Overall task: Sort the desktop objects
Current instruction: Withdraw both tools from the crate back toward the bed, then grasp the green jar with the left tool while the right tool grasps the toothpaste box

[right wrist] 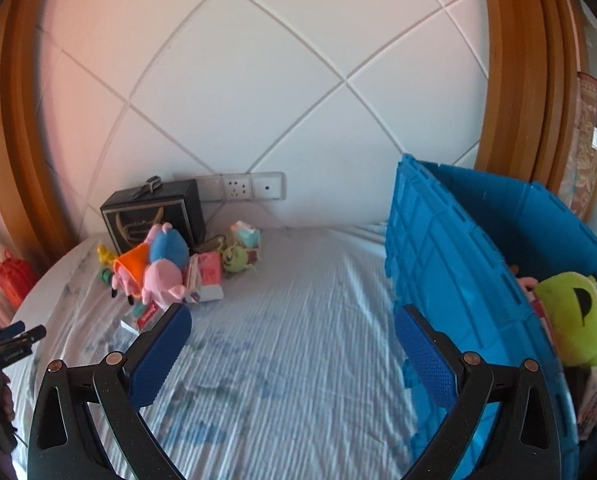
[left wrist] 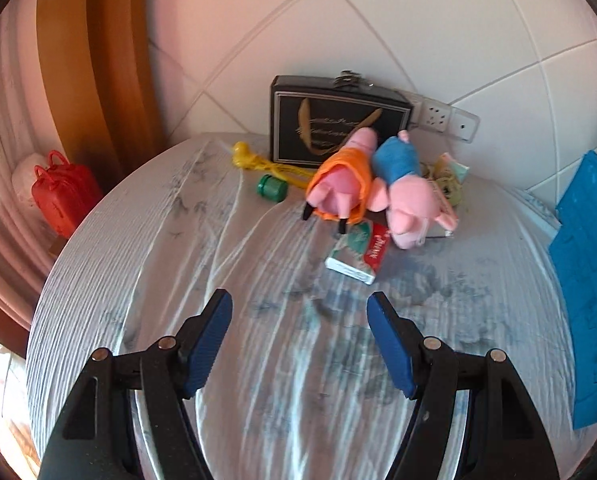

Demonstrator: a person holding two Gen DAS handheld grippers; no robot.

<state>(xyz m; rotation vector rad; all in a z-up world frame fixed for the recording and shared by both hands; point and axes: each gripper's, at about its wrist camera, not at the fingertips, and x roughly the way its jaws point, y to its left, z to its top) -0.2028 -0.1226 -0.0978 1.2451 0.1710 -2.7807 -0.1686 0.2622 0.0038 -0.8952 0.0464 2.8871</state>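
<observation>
1. Pig plush in orange dress [left wrist: 340, 184]: pink, black-tipped legs toward the camera, head toward the black box [left wrist: 338, 120]; long axis runs front to back, slightly tilted.
2. Pig plush in blue shirt [left wrist: 402, 188]: touching the first on its right, roughly parallel.
3. Both lie at the table's [left wrist: 178, 280] far side, above a red-and-green carton [left wrist: 358, 256].
4. Blue crate [right wrist: 458, 260]: holds a green plush [right wrist: 574, 316].
5. Left gripper [left wrist: 300, 312] and right gripper [right wrist: 292, 328]: jaws apart, empty.
</observation>
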